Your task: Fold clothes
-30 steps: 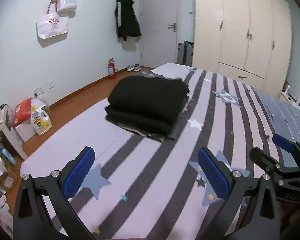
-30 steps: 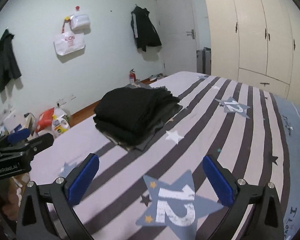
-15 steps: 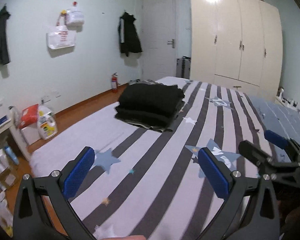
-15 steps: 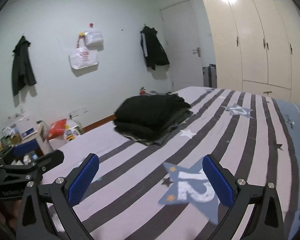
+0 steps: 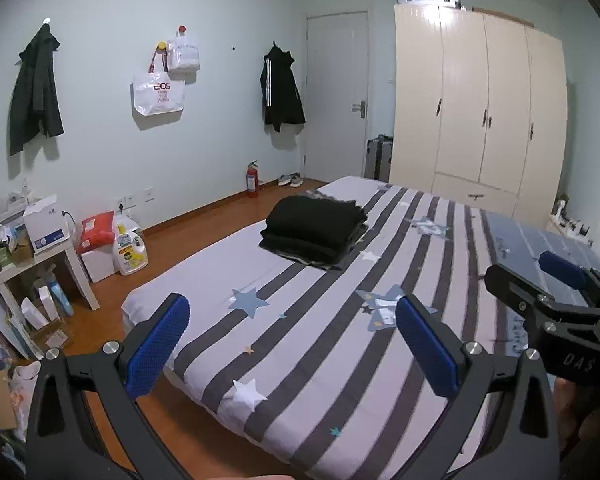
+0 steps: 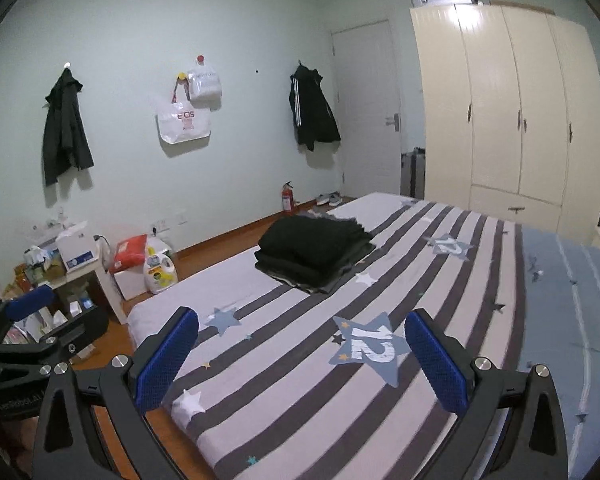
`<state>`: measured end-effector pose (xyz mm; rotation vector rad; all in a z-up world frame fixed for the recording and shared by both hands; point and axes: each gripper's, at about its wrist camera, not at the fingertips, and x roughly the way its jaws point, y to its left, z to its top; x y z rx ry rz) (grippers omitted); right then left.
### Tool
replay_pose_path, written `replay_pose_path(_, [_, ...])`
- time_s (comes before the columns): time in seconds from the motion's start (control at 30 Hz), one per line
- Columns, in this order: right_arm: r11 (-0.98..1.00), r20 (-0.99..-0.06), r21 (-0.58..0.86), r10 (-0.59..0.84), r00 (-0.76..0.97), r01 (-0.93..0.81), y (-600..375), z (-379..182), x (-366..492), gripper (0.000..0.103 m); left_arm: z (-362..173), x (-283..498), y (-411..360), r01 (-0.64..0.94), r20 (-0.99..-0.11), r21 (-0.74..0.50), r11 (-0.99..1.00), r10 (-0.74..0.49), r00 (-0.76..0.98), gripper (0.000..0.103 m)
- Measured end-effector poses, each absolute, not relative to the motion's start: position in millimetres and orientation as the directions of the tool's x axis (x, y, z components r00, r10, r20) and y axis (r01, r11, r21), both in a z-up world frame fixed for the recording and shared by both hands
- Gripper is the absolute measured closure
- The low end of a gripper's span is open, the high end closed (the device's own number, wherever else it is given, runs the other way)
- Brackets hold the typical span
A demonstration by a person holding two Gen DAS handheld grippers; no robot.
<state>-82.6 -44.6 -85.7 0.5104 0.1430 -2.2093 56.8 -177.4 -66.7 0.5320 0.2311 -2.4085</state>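
Nearest the camera, the left tool (image 5: 292, 336) is held with its blue pads spread wide and nothing between them, and the right tool (image 6: 302, 354) is carried the same way, gaping and empty, so no cloth is being gripped at all. Just past the fingers only the striped bed (image 5: 332, 364) with its printed stars is seen, and no loose garment is spotted within reach of either tool. Further ahead of both tools, a bit left of centre and near the bed's left edge, the stack of folded dark clothes (image 5: 314, 232) is found, looking neat and squared, with a greyish piece poking out underneath. So the folding looks pretty much done, or another item has to be fetched from somewhere out of frame. What could go wrong from here: if the stack gets reached for from this far back, it could be nudged by an open finger and shoved toward that near edge, and the folds would be undone, maybe the whole pile dumped on the wooden floor (image 5: 204, 232). Beyond that, the wardrobe (image 5: 480, 112) and the hanging jackets are seen at the back.
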Motion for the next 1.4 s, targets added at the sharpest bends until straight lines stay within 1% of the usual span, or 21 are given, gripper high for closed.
replay_pose_path(0.2, [-0.632, -0.367, 0.068, -0.735, -0.57, 0.772, -19, -59, -54, 0.001, -46, 81, -162, 0.639, -0.406, -0.061, -0.767, -0.565, -0.718, 0.001])
replay_pose_path(0.4, [-0.639, -0.355, 0.079, -0.735, -0.577, 0.765, -4, -46, -44, 0.001, -35, 89, -147, 0.628, -0.385, -0.04, -0.777, -0.568, -0.728, 0.001])
replay_pose_path(1.4, [-0.635, -0.364, 0.079, -0.736, -0.571, 0.769, 3, -45, -40, 0.001, -28, 89, -137, 0.634, -0.368, -0.034, -0.772, -0.581, -0.726, 0.001])
